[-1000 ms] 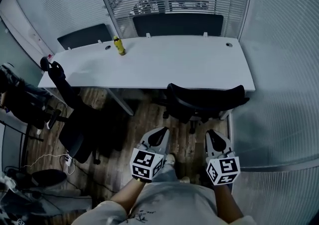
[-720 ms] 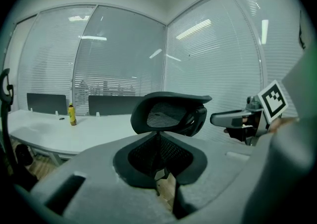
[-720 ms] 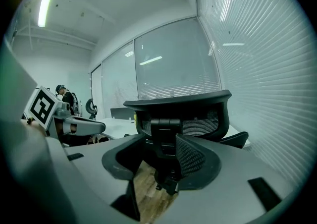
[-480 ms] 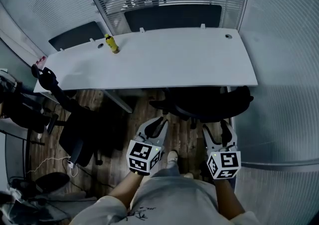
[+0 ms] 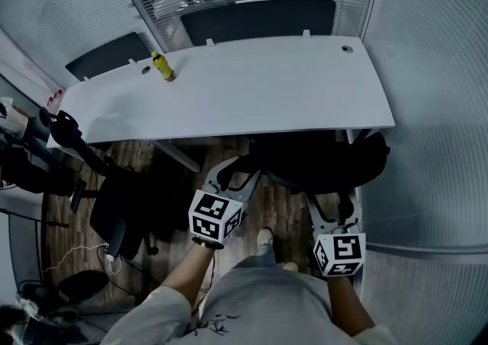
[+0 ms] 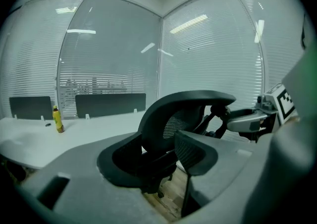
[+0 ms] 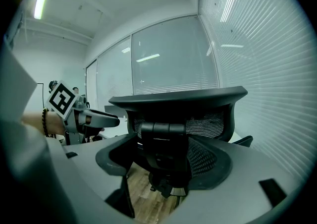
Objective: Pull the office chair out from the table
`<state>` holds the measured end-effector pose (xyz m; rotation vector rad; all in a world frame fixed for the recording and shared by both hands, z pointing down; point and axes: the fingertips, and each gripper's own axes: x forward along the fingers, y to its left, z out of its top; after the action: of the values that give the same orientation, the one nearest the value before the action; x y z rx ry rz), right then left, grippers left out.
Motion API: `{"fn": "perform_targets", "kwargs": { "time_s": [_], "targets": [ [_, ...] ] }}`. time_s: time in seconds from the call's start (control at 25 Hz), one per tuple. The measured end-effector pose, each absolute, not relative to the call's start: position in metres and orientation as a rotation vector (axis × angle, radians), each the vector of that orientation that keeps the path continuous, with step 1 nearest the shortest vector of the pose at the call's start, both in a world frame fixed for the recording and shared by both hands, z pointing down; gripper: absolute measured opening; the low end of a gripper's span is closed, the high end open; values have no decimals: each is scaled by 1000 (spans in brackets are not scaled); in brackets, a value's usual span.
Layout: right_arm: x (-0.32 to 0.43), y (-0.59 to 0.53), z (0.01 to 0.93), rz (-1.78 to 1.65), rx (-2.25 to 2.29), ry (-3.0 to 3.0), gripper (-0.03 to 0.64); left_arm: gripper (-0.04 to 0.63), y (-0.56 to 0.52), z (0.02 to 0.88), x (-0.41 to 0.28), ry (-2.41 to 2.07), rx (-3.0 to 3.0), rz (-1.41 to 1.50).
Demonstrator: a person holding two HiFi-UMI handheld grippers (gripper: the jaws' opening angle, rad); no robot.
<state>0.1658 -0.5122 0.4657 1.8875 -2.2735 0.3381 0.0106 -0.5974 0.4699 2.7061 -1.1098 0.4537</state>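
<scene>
Closest in, above the wooden floor (image 5: 280,210): left gripper (image 5: 235,174), with jaws just opened and now well apart, clamped on nothing. Dead ahead in its gap, the left edge of the office chair (image 5: 320,156) backrest, near the fingertips but ungripped. Alongside on the right, right gripper (image 5: 332,200), also just opened, very wide, holding nothing either. The chair's back spine framed between its jaws, with no pad pressing on it. Next out, the office chair itself: seat tucked under the right end of the white table (image 5: 252,91), backrest poking out toward both grippers. Off to the left, a second black chair (image 5: 114,206), clear of the table. Farther on, a yellow bottle (image 5: 162,66), upright near the tabletop's far left edge. Beyond that, dark panels (image 5: 255,21) along the far side, then glass walls with blinds.
</scene>
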Motion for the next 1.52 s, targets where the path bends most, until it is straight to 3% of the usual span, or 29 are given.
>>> {"fn": "perform_targets", "kwargs": {
  "time_s": [0.48, 1.52],
  "targets": [
    [169, -526, 473, 360, 1935, -2204, 264, 270, -639, 477, 36, -920, 2795, 510],
    [165, -528, 475, 374, 1911, -2134, 272, 268, -638, 477, 41, -871, 2786, 522]
  ]
}}
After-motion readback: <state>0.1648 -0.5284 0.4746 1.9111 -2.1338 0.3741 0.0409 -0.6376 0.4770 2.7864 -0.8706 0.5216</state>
